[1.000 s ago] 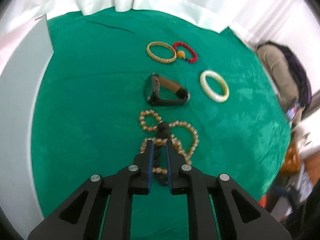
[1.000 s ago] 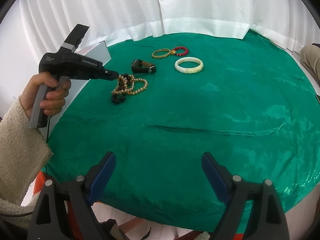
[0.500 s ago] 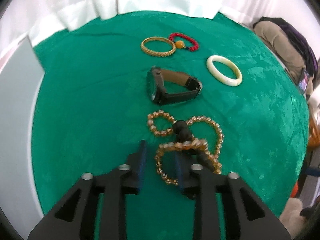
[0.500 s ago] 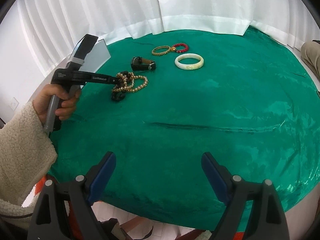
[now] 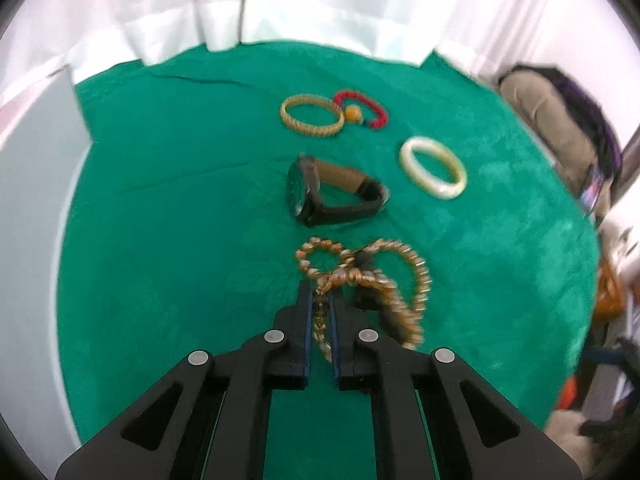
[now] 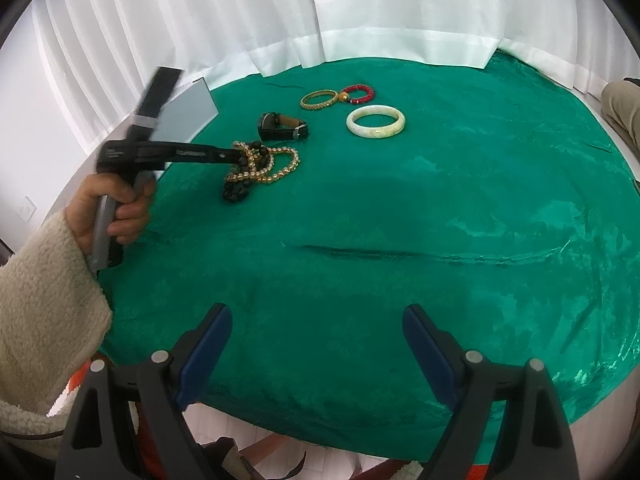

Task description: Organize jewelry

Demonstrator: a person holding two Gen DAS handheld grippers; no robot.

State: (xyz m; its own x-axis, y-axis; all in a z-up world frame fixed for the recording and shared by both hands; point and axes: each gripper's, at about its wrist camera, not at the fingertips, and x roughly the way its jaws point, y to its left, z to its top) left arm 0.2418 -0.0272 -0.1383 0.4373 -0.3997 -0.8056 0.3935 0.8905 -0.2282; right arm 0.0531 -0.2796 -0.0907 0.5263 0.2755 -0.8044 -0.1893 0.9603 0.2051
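Half a second ago the left gripper (image 5: 320,300) stood apart around the gold bead necklace (image 5: 372,280); its jaws have just been closing, and now they are pinched together on a strand of it, the beads running between the blue pads. The rest of the necklace, with its dark beads, lies bunched on the green cloth (image 5: 180,220) just to the right of the fingertips.

From the left of the table: a grey flat board (image 6: 186,116) sits at the cloth's edge. A hand (image 6: 116,208) in a fleecy cream sleeve (image 6: 44,292) grips the left tool's handle, which reaches rightward to the necklace. Just beyond the necklace lies a dark wristwatch (image 5: 328,192) on its side, strap looped. Farther back sits a gold woven bangle (image 5: 312,116), touching a red bead bracelet (image 5: 368,110) with an amber bead where they meet. To the right of the watch, apart from it, lies a pale cream bangle (image 5: 434,168).

At the near edge, the right gripper (image 6: 318,344) hangs over bare cloth with its fingers wide apart and nothing between them. White curtains (image 6: 240,12) hang behind the table.
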